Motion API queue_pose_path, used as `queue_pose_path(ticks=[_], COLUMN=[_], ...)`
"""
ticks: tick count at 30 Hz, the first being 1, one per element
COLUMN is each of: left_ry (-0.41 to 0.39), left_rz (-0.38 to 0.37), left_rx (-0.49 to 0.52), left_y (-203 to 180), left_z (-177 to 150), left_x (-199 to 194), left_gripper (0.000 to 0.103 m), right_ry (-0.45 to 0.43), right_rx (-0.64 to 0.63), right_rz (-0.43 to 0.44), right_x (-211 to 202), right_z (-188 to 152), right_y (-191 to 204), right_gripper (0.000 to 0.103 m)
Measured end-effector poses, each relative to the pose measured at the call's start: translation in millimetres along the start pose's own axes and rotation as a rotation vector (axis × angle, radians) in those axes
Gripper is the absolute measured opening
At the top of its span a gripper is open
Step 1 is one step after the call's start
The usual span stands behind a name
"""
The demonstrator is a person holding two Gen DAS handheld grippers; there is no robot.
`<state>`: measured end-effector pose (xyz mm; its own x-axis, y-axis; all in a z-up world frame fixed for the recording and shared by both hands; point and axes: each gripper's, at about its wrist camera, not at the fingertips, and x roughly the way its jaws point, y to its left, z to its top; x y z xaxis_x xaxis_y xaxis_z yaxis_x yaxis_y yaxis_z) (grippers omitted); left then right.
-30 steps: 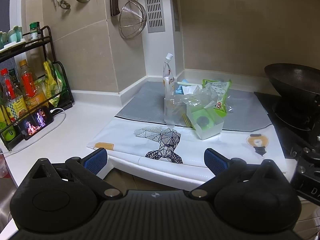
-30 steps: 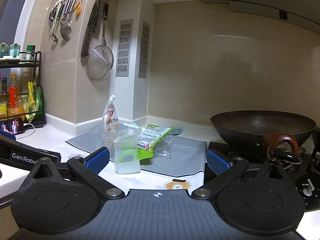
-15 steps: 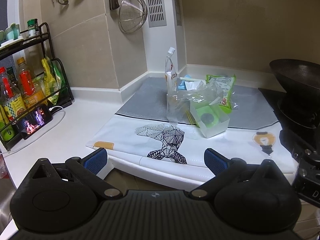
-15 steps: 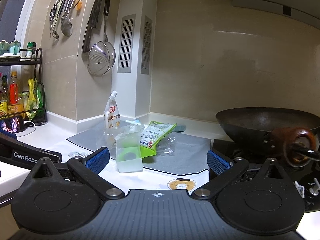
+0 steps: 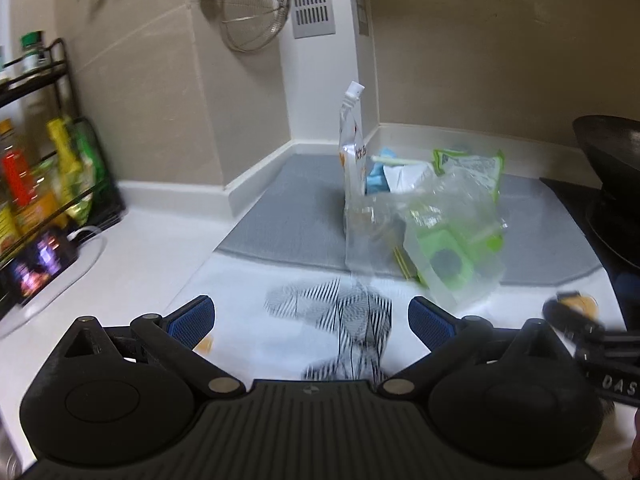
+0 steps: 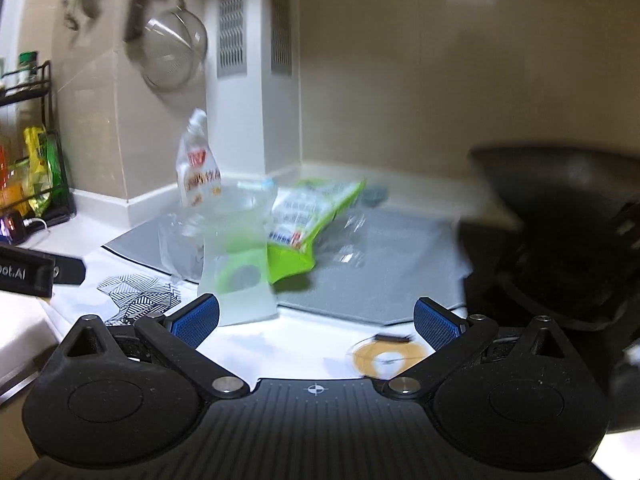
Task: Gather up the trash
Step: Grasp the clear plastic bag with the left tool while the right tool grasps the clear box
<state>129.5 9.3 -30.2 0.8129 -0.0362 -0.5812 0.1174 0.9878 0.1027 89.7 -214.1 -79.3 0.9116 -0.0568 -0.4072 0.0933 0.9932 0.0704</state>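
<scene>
Overhead, a strainer [image 5: 256, 20] hangs above the white counter [image 5: 132, 256].

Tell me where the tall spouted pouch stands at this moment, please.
The spouted pouch stands upright on the grey mat, at the left end of the trash pile, near the wall corner; a blue wrapper lies just to its right.
</scene>
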Motion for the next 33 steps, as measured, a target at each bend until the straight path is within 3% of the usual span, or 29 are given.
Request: queue_pose_path(ticks=[1, 6, 13, 14, 15, 16, 17, 18, 19, 20, 21, 22, 23, 24, 29, 33], left_ry=[-0.03, 0.047, 0.089, 0.093, 0.1, 0.111, 0.133, 0.161, 0.165, 0.148, 0.132, 0.12, 0.105, 0.088, -0.02, -0.066], left_rz=[0.0, -0.063, -0.202, -0.21, -0.227, -0.251, -0.265, -0.281, -0.312, -0.313, -0.312, -0.32, -0.33, -0.343, -0.375, -0.343], left_rx=[0.004, -0.046, -0.114, -0.11, -0.122, -0.144, -0.155, -0.155, -0.157, -0.159, -0.157, -0.164, -0.177, -0.19, -0.179, -0.183], left_y=[1, 2, -9, -10, -11, -12, -13, -13, -13, -13, -12, -9, -5, -2, 10, 16], left_z=[10, 39, 68, 70, 72, 74, 75, 75, 74, 73, 71, 70, 68, 68, 57, 50], left_x=[10, 69, 120, 125, 128, 128, 130, 136, 135, 131, 125, 119, 112, 102, 45, 16], left_gripper=[0.103, 0.103, 0.102, 0.099, 0.086, 0.06, 0.047, 0.019, 0.005, 0.005, 0.005, 0.004, 0.004, 0.004, 0.004, 0.003], right_ry=[0.018, 0.065, 0.15, 0.165, 0.174, 0.178, 0.181, 0.182, 0.176, 0.166, 0.159, 0.143, 0.124, 0.102, 0.022, -0.028], right_rx=[0.027, 0.117, 0.153, 0.154, 0.156, 0.157, 0.156, 0.148, 0.143, 0.152, 0.161, 0.158, 0.141, 0.119, 0.09, -0.028], right_rz=[0.02, 0.07, 0.108, 0.111, 0.118, 0.126, 0.131, 0.133, 0.15, 0.176, 0.199, 0.196, 0.187, 0.176, 0.215, 0.17], right_x=[8, 48, 101, 106, 111, 115, 117, 118, 118, 115, 113, 108, 103, 97, 58, 33], right_z=[1, 8, 16, 16, 16, 15, 15, 14, 14, 14, 15, 15, 17, 17, 19, 17], right_y=[-2, -2, 8, 10, 12, 13, 16, 18, 20, 19, 19, 19, 20, 21, 24, 38], right_gripper=[0.103, 0.103, 0.103, 0.103, 0.103, 0.099, 0.088, 0.08, 0.061, 0.045, 0.042, 0.032, 0.014, 0.009, 0.006, 0.003])
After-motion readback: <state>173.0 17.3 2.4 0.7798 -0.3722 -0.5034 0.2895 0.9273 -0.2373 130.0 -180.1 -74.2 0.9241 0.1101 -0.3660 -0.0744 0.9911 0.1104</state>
